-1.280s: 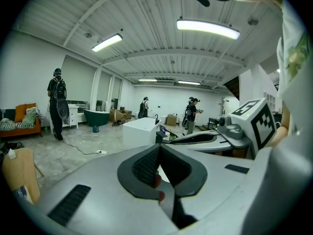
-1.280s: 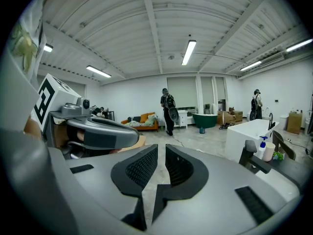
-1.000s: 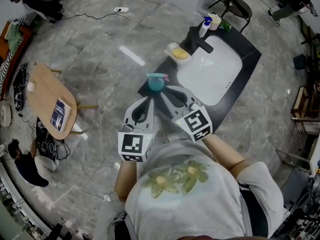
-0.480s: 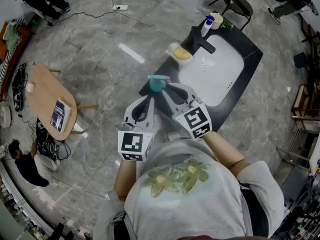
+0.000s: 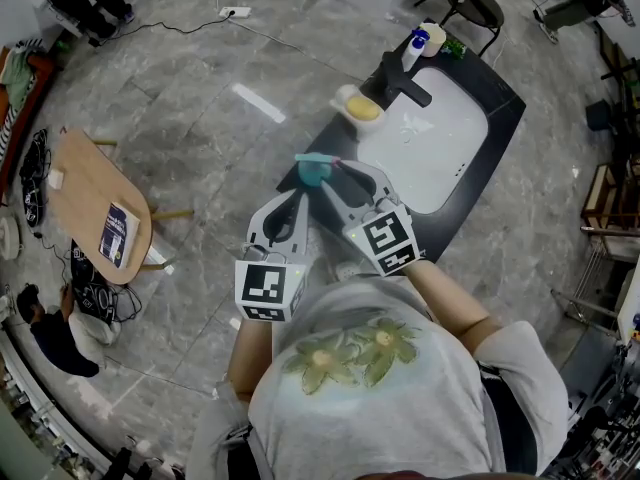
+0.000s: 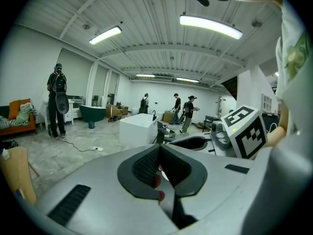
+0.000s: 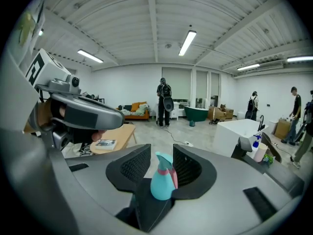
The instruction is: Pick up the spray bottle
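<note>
Right gripper (image 7: 161, 155), tilted slightly down, has just been opening, jaws apart around spray bottle (image 7: 162, 180); left gripper (image 6: 159, 151) closed.

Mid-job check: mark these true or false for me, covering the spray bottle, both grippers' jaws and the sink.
1. The spray bottle stands upright at the corner of the dark counter. True.
2. The right gripper has its jaws shut on nothing. False: they have just been opening, and the bottle stands between them, not gripped.
3. The left gripper holds the bottle. False: its jaws are together, holding nothing.
4. A white sink is set into the counter. True.
</note>
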